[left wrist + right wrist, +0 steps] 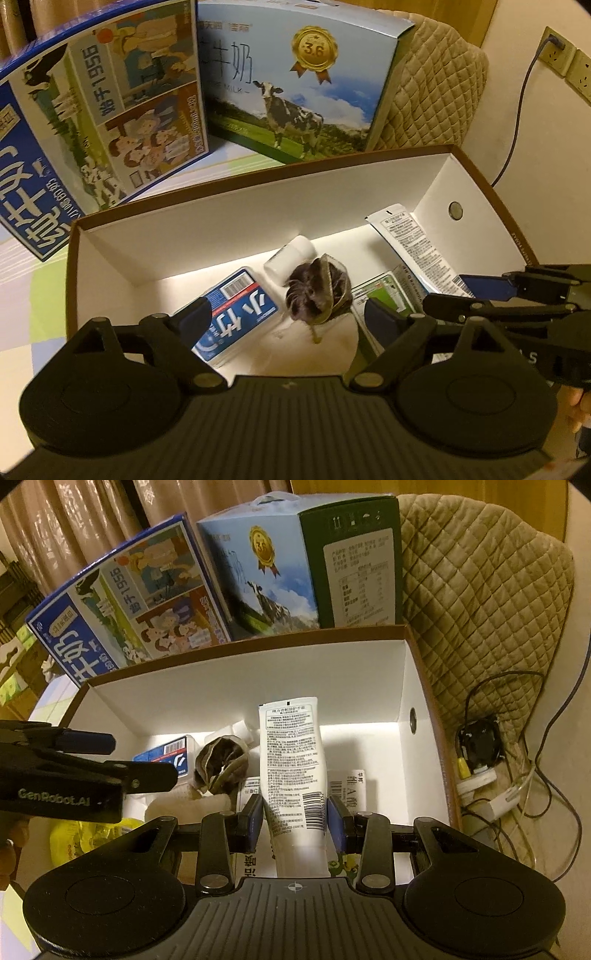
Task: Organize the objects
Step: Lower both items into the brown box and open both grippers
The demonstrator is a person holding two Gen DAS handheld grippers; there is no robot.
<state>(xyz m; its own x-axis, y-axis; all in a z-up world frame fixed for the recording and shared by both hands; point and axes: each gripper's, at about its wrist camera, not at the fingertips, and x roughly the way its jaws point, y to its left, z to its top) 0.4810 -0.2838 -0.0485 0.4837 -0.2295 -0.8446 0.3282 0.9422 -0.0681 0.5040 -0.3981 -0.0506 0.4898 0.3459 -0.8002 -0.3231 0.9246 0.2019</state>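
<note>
Right gripper [295,825], nearest the lens: fingers set close on either side of the white tube [291,771], whose cap end points back toward the camera and whose crimped end leans up into the box; whether the pads press the tube or merely flank it cannot be told, though the tube's raised tilt suggests it is carried. Left gripper [286,317]: fingers spread wide, nothing between them, poised above the box contents. Cardboard box [258,206], brown outside and white within, open-topped: holds the items gathered so far. Blue-and-white pack [236,314], flat on the box floor, left of centre. Dark pouch [317,293], a net bag of dark material, just beside the pack. Small white bottle [290,254], lying on its side, touching the pouch from behind. Green-printed carton [388,291], flat under the tube, partly hidden. Yellow packet [74,838], apparently outside the near wall; possibly not yet sorted. Two milk cartons [110,122] stand behind the box, likely backdrop. Judgement: task well advanced; the tube awaits release, and perhaps the yellow packet remains.
</note>
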